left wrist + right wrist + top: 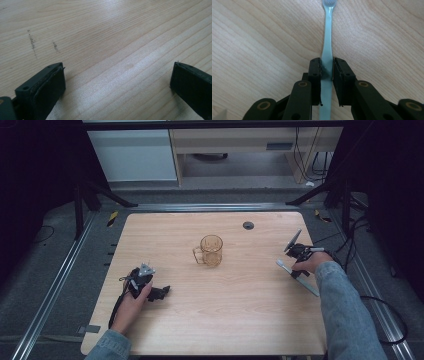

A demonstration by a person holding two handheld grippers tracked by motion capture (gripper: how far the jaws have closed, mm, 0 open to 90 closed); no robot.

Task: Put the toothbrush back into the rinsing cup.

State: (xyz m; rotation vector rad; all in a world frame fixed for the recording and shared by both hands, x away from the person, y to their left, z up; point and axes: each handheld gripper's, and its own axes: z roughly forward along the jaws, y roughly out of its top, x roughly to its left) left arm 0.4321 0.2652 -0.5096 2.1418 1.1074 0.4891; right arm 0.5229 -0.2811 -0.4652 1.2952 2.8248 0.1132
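The table (215, 315) is pale wood, with a small dark grommet (248, 225) near its far edge at about 1 o'clock from the centre. An amber mug (210, 250) stands upright near the middle, handle turned toward 9 o'clock.

The right gripper (297, 261) works at the table's 3 o'clock edge, with the mug at its 9 o'clock and well apart. The left gripper (159, 293) sits at 8 o'clock of the mug, nearer to it than the right one.

The toothbrush (296, 277) lies at the right edge, its long axis running from 10 o'clock, where the bristle head is, to 4 o'clock. In the right gripper view its handle (327, 60) runs straight ahead toward 12 o'clock, in line with the claw.

The right gripper (327, 65) has its jaws closed onto the handle, pads pressing both sides, the head clear of them. Any carry to the mug would likely run toward 9 o'clock.

The left gripper (117, 75) stands wide open over bare wood, holding nothing.
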